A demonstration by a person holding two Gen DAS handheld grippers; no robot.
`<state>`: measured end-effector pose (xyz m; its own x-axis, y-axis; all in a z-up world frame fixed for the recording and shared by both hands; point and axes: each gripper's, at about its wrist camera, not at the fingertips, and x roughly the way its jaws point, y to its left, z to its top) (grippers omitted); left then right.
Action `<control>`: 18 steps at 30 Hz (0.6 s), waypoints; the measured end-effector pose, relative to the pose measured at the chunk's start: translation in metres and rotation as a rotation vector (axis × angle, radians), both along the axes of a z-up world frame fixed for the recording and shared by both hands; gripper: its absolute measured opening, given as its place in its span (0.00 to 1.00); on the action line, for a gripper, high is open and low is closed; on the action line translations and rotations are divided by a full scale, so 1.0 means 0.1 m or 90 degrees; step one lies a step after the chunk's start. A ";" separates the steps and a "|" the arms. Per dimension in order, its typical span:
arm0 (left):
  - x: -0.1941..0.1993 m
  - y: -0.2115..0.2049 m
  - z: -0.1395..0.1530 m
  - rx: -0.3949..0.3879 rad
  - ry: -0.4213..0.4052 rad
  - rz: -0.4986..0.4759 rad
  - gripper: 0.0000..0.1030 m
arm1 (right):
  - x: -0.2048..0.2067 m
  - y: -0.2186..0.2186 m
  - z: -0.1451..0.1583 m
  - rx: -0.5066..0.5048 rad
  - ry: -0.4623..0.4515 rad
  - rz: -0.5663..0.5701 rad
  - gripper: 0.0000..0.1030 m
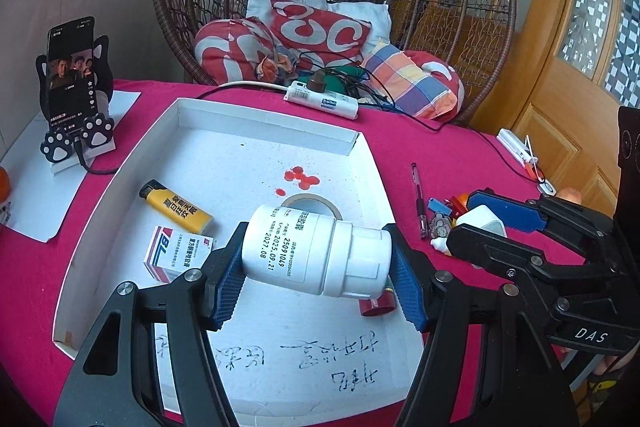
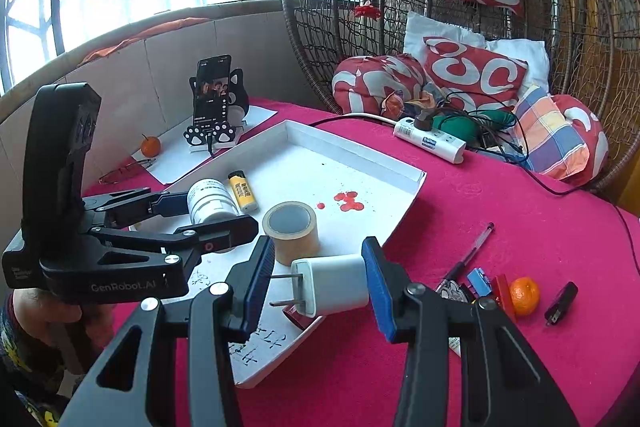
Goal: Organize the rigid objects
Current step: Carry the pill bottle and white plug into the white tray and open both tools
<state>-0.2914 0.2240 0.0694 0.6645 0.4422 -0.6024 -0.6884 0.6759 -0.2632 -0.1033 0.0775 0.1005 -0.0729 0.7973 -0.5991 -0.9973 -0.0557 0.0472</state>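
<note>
My left gripper (image 1: 318,273) is shut on a white pill bottle (image 1: 312,253), held sideways above the white tray (image 1: 264,115); it also shows in the right wrist view (image 2: 210,203). My right gripper (image 2: 320,285) is shut on a white charger plug (image 2: 332,285), prongs pointing left, over the tray's near right edge (image 2: 404,211). The plug also shows in the left wrist view (image 1: 482,221). In the tray lie a yellow lighter (image 1: 176,205), a small medicine box (image 1: 178,253), a tape roll (image 2: 292,231) and a small red object (image 1: 378,305).
On the pink cloth right of the tray lie a pen (image 2: 468,255), small toy pieces (image 2: 480,283), an orange (image 2: 524,295) and a black adapter (image 2: 560,303). A phone on a stand (image 1: 72,87), a power strip (image 1: 320,99) and a wicker chair (image 2: 460,7) stand behind.
</note>
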 end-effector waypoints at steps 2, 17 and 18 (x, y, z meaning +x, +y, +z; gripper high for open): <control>0.01 0.02 -0.01 -0.001 -0.001 0.002 0.63 | 0.00 0.02 -0.02 -0.004 0.006 0.001 0.44; 0.03 0.84 -0.03 0.039 0.056 0.159 0.63 | -0.31 0.55 -0.21 -0.028 0.009 0.027 0.44; 0.03 0.86 -0.05 0.038 0.058 0.166 0.63 | -0.34 0.59 -0.24 -0.030 0.006 0.027 0.44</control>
<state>-0.2888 0.3101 0.0645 0.4680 0.6279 -0.6219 -0.8601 0.4852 -0.1574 -0.1374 0.1361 0.0764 -0.1109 0.7647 -0.6348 -0.9937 -0.0947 0.0595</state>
